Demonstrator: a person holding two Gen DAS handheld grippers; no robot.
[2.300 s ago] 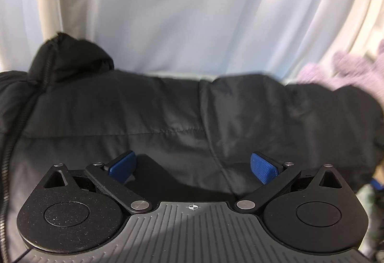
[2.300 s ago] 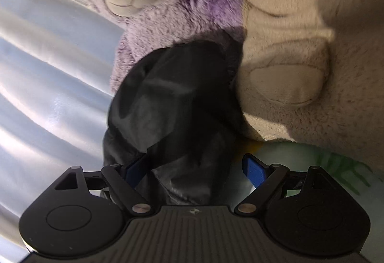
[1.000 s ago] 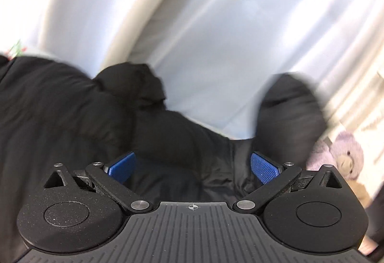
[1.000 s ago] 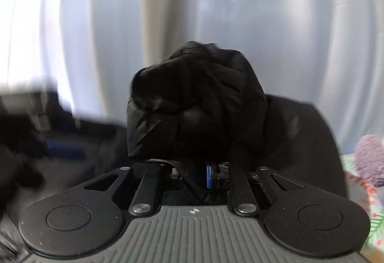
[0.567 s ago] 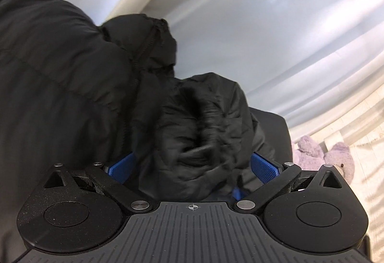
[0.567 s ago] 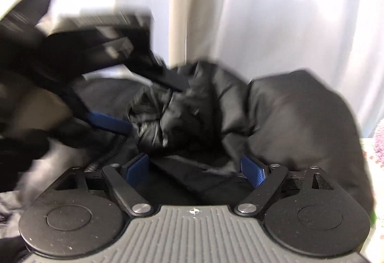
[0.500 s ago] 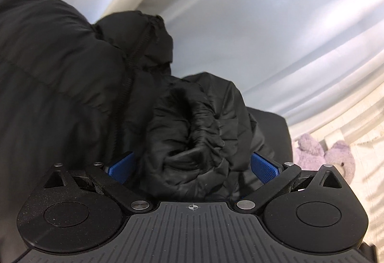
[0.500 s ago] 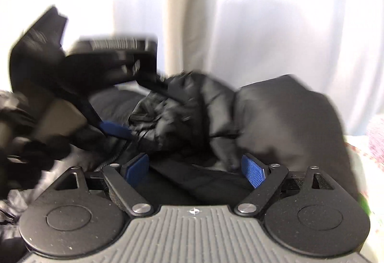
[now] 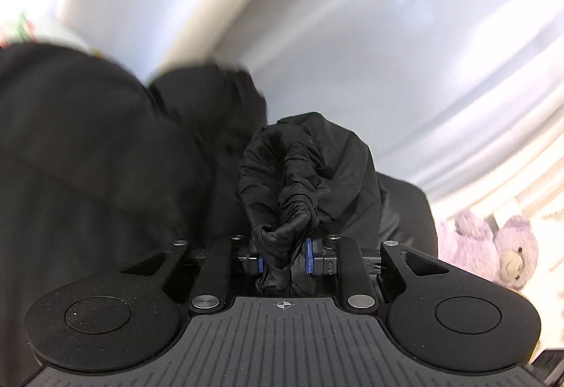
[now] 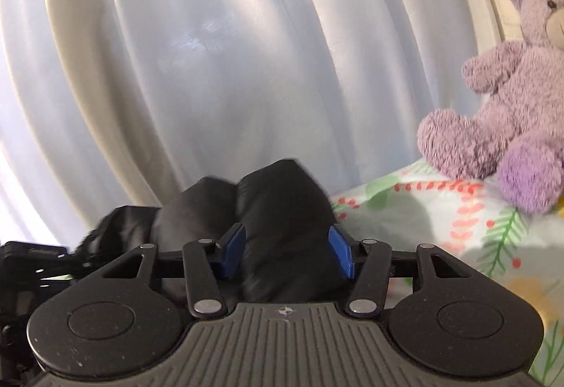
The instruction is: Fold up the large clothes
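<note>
A black puffer jacket (image 9: 91, 168) lies bunched across the left wrist view. My left gripper (image 9: 283, 258) is shut on the gathered cuff of its sleeve (image 9: 292, 196), which bulges up in front of the blue pads (image 9: 309, 256). In the right wrist view my right gripper (image 10: 286, 254) stands partly open around a thick fold of the jacket (image 10: 282, 210) that fills the gap between the blue pads (image 10: 340, 256); whether they press it is unclear. The left gripper's body (image 10: 24, 267) shows at the far left of that view.
A white curtain (image 10: 211, 52) hangs behind. A purple teddy bear (image 10: 511, 97) sits on a floral bedsheet (image 10: 458, 231) to the right; it also shows in the left wrist view (image 9: 500, 249).
My left gripper has closed on the sleeve cuff it was open around. My right gripper has narrowed around another fold and swung right, bringing the bear and bedsheet into view.
</note>
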